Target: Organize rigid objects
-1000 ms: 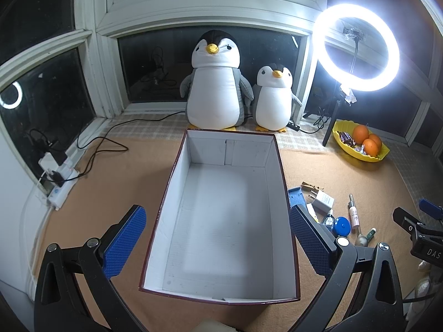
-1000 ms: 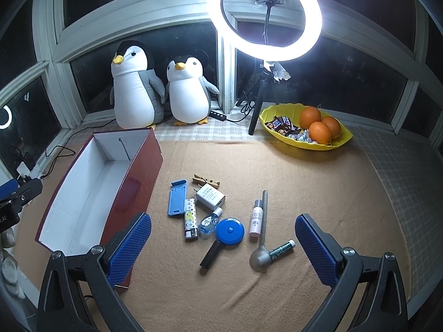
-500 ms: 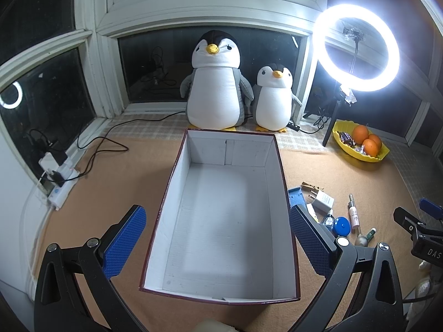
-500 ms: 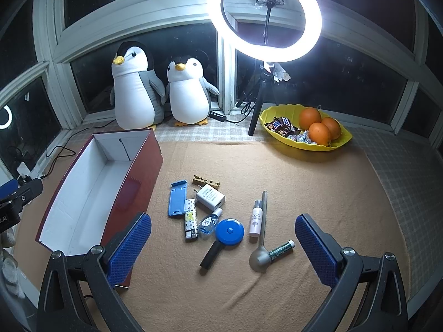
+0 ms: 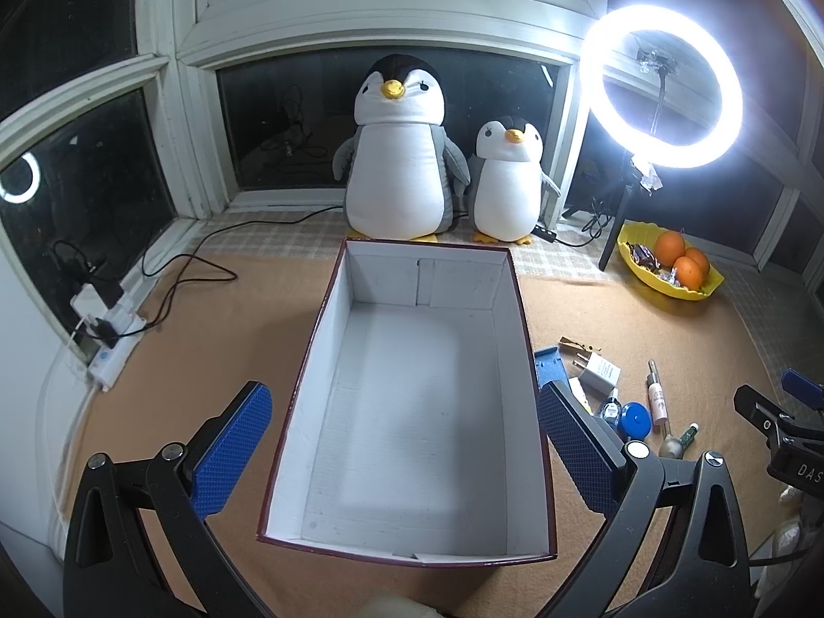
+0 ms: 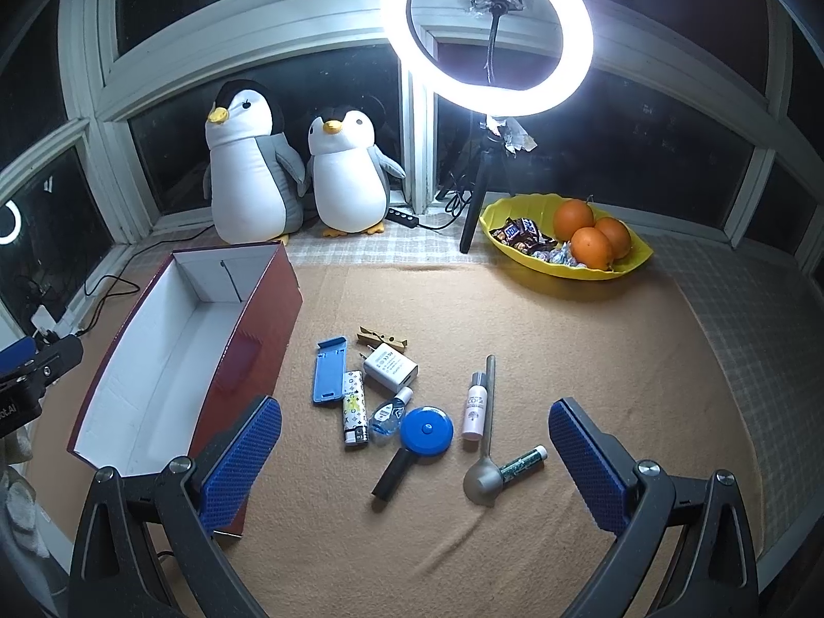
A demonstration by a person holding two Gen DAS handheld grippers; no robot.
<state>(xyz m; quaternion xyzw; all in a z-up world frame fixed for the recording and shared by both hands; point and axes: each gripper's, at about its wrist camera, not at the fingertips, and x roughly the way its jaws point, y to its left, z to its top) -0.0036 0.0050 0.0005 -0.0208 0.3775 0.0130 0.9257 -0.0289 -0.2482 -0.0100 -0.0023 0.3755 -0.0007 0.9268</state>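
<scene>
Beside the box, small items lie between the right gripper's spread fingers.

The box lies open from above, its white floor bare. Right of it the small items crowd close: lighter, charger, mirror, spoon. Bare mat separates them from the fruit bowl.

Home bay-window nook — plush penguins, fruit bowl, ring light.
</scene>
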